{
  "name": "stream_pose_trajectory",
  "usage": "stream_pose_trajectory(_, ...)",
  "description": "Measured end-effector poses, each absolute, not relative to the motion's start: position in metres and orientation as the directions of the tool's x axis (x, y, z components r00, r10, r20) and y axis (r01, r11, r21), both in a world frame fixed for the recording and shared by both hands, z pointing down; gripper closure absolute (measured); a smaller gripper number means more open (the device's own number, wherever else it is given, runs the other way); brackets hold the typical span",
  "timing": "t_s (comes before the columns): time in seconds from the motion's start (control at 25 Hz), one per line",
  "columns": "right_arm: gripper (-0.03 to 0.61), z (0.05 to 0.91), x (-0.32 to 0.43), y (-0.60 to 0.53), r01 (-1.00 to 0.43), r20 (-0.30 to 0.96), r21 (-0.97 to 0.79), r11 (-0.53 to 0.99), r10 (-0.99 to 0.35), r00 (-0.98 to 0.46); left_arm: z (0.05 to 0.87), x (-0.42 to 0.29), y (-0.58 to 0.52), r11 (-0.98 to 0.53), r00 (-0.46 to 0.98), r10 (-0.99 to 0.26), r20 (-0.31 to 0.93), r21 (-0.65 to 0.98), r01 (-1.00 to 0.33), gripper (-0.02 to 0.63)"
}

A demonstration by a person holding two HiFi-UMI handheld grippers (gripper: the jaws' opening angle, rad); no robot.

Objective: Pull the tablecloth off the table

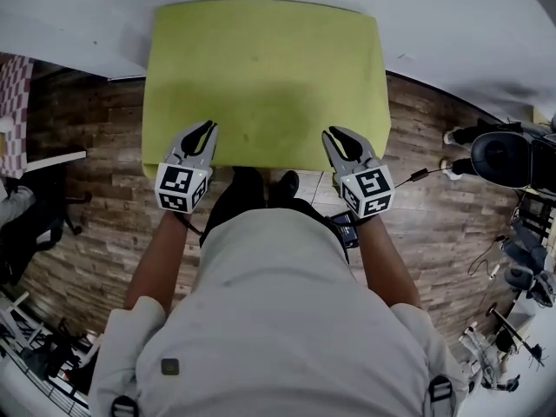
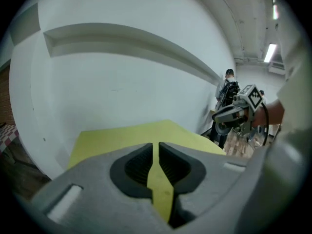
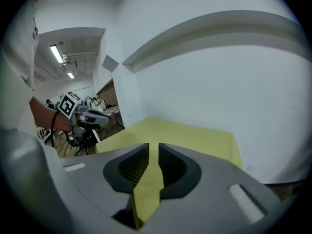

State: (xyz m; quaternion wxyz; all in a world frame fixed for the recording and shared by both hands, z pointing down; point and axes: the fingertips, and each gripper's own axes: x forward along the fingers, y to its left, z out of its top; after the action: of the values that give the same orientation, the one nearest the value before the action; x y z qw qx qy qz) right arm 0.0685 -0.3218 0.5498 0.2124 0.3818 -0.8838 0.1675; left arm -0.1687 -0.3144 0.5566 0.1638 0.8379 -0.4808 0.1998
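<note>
Finding: the yellow-green rectangular fabric tablecloth (image 1: 261, 76) lies flat and smooth over the table, which stands against the white wall (image 1: 452, 24) on a brown wood-plank floor (image 1: 95, 198). No fold or drag mark shows. The cloth hangs over the near edge, directly in front of the person.

The left gripper (image 1: 207, 129) is poised over the near-left part of the cloth's front edge, tilted downward. Its own view shows the jaws parted by a narrow slit, with cloth visible through the gap but not pinched. The right gripper (image 1: 335, 134) sits over the near-right part of that edge, jaws likewise narrowly apart and holding nothing.

Assessment: the step in hand appears to be the approach for a two-point grasp, and removal has not begun. The next move likely calls for lowering both pairs of jaws onto the overhanging hem and clamping on the fabric. Both hands would then draw back evenly towards the near side, so the cloth slides off without bunching or skewing.
</note>
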Motion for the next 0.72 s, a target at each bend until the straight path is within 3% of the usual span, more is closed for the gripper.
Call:
stream_pose_trajectory(0.24, 0.451, 0.599, 0.066, -0.330, -0.765, 0.590, -0.163, 0.624, -0.560, -0.582, 0.610, -0.190, -0.323, -0.499, 0.469, -0.648, 0.600, 0.130, -0.857, 0.522)
stream_pose_trajectory(0.48, 0.340, 0.663, 0.067, -0.324, -0.762, 0.717, -0.237, 0.603, -0.420, -0.556, 0.661, -0.201, -0.325, -0.542, 0.489, -0.536, 0.688, 0.164, -0.824, 0.431)
stream_pose_trajectory(0.72, 0.282, 0.715, 0.069, -0.316, -0.760, 0.807, -0.221, 0.611, -0.324, -0.494, 0.703, -0.211, -0.321, -0.541, 0.467, -0.450, 0.761, 0.184, -0.821, 0.380)
